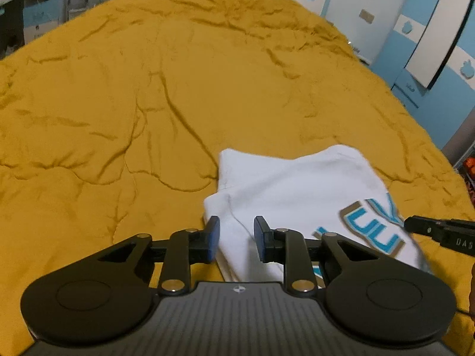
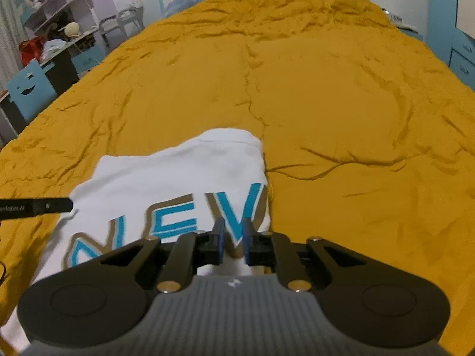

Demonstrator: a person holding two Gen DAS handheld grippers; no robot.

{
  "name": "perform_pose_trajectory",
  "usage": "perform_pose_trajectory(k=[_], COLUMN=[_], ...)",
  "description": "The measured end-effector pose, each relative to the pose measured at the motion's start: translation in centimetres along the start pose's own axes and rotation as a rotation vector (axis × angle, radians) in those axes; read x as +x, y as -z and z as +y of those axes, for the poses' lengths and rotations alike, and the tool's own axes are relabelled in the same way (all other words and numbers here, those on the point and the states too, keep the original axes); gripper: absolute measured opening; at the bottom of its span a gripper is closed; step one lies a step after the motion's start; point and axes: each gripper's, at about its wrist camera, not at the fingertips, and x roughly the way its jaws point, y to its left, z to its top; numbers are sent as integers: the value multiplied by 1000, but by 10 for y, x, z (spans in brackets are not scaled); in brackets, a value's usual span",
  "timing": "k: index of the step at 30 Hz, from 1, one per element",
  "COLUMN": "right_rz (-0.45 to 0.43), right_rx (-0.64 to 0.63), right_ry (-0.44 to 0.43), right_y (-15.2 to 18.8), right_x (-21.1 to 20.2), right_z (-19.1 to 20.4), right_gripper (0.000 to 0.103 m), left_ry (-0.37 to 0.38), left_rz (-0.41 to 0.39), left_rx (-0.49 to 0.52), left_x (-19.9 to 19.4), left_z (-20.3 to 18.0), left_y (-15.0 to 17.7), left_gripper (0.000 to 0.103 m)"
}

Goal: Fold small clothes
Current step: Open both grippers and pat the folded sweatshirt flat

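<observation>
A small white T-shirt (image 1: pixel 291 190) with blue and gold letters lies partly folded on the mustard-yellow bedspread (image 1: pixel 148 89). It also shows in the right wrist view (image 2: pixel 166 178). My left gripper (image 1: pixel 236 235) is open, its jaws standing over the shirt's left edge with white cloth between them. My right gripper (image 2: pixel 232 243) has a narrow gap between its blue pads, low over the shirt's lettered right edge; white cloth shows in the gap. Each gripper's black tip shows in the other's view: the right one (image 1: pixel 415 225), the left one (image 2: pixel 59 204).
The bedspread (image 2: pixel 341 103) is wrinkled and stretches far ahead. A desk with shelves and a blue chair (image 2: pixel 29 89) stand left of the bed. Blue and white cupboards (image 1: pixel 430 44) stand to the right.
</observation>
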Motion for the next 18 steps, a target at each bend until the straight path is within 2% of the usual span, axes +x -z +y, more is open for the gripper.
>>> perform_pose_trajectory(k=[3,6,9,13,15,18], right_rz=[-20,-42,-57,-27,-18,-3], right_rx=[-34,-89,-123,-113,-109,-77], right_ry=[-8,2,10,9,19,22], right_y=[9,25,40,60,66,65], right_x=[-22,-42,-56,-55,-52,-50], right_z=[6,16,21,18,16,12], right_gripper=[13,24,24,26,30,30], left_ry=[38,75,98,72,40,34], left_rz=[-26,-37,-18,50,62,64], left_rx=[22,47,69,78,96,79], left_x=[-17,-27,-29,-18,-13,-18], left_z=[-13,-28,-38,-40,-41,-38], left_y=[4,10,23,43,51,52], left_gripper=[28,29,29,29,34,34])
